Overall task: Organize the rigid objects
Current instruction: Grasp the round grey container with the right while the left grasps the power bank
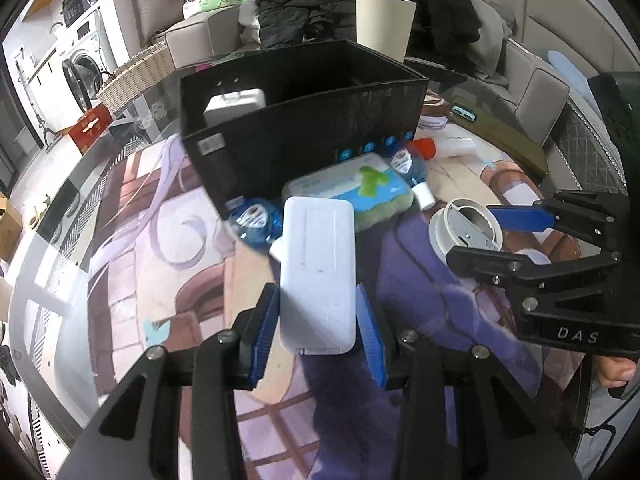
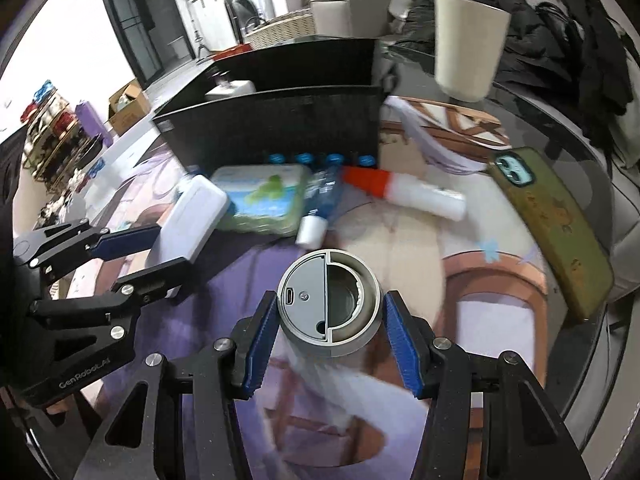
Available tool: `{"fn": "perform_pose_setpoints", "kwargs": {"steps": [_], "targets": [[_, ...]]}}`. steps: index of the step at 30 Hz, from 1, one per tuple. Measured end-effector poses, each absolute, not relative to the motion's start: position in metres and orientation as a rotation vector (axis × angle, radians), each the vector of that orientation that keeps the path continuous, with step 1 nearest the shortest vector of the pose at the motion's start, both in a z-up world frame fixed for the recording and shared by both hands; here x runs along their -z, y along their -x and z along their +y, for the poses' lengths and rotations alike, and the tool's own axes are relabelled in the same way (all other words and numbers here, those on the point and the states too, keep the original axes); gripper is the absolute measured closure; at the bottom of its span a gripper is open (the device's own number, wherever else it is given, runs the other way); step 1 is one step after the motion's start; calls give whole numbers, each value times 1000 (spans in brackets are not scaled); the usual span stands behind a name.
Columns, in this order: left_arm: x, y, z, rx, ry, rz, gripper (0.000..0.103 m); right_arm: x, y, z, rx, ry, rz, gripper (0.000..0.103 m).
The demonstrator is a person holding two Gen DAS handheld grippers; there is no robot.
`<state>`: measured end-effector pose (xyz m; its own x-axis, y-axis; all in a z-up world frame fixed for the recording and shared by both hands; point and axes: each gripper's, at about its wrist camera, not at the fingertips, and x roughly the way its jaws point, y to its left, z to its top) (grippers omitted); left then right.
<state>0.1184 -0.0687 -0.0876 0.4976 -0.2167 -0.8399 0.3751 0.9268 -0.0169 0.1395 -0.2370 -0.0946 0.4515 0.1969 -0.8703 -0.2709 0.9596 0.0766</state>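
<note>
Left wrist view: your left gripper (image 1: 317,322) clamps the flat white rectangular plastic case (image 1: 318,272) by its long edges, above the table before the black storage bin (image 1: 304,136).
It looks stiff, light and smooth; grip stays mid-length. Your right gripper (image 2: 329,334) holds the round grey canister (image 2: 329,304).

A grey sofa (image 1: 532,80) heaped with dark clothes (image 1: 304,4) runs behind the glass table (image 1: 52,216) — off left, a washing machine (image 1: 80,68) and wicker basket (image 1: 136,76) in daylight.

The counter (image 1: 132,216) is viewed steeply downward, close up, from each wrist; the black box (image 1: 304,128) at 12 o'clock is shared.
</note>
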Motion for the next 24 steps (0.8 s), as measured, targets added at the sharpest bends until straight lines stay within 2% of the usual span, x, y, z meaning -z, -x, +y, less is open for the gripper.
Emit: {"fn": "perform_pose_setpoints", "kwargs": {"steps": [20, 24], "targets": [[93, -105, -39, 359, -128, 1032, 65, 98, -128, -200, -358, 126, 1060, 50], [96, -106, -41, 358, -132, 1038, 60, 98, -128, -203, -364, 119, 1060, 48]]}}
